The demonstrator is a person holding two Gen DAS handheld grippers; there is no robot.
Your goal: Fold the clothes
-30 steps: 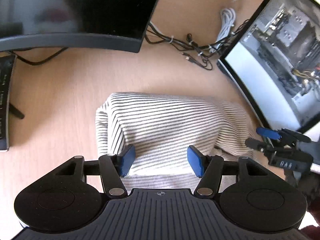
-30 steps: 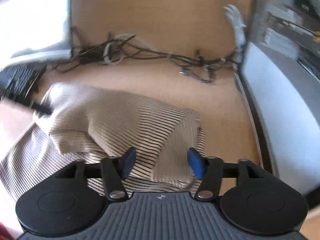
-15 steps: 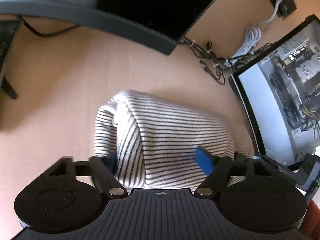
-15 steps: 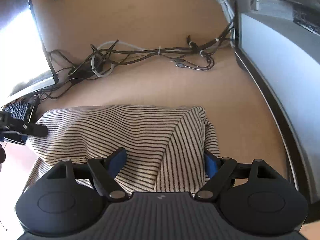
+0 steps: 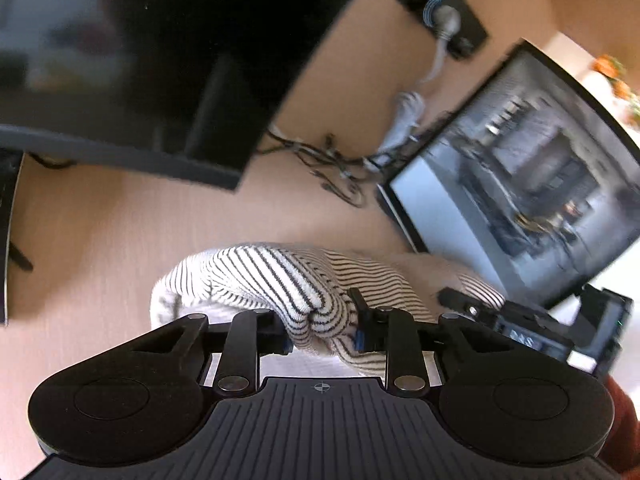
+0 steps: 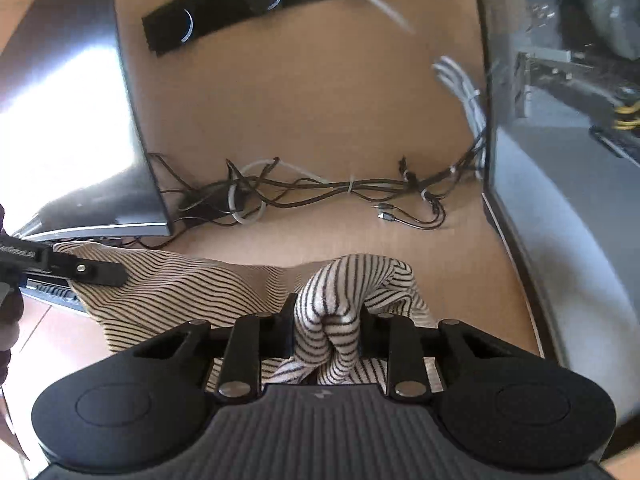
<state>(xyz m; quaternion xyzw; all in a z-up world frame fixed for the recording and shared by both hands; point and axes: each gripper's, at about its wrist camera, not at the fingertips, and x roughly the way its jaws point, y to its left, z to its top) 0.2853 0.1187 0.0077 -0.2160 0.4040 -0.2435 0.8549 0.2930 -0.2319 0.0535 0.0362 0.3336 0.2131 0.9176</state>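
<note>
A cream garment with thin black stripes (image 5: 280, 276) lies folded on the wooden desk, also in the right wrist view (image 6: 184, 288). My left gripper (image 5: 322, 330) is shut on a bunched fold at the garment's left end and lifts it. My right gripper (image 6: 328, 328) is shut on a bunched fold at its right end. The right gripper shows at the right of the left wrist view (image 5: 520, 324); the left gripper shows at the left of the right wrist view (image 6: 60, 266). The fingertips are buried in cloth.
A dark monitor (image 5: 140, 60) stands at the back left and a computer case with a glass side (image 5: 540, 184) at the right. Tangled cables (image 6: 320, 192) lie behind the garment. A black power strip (image 6: 280, 4) sits on the back wall.
Both grippers closed on the ends of the garment and raised them. The cloth now bunches between the jaws, and both views tilted up toward the back wall.
</note>
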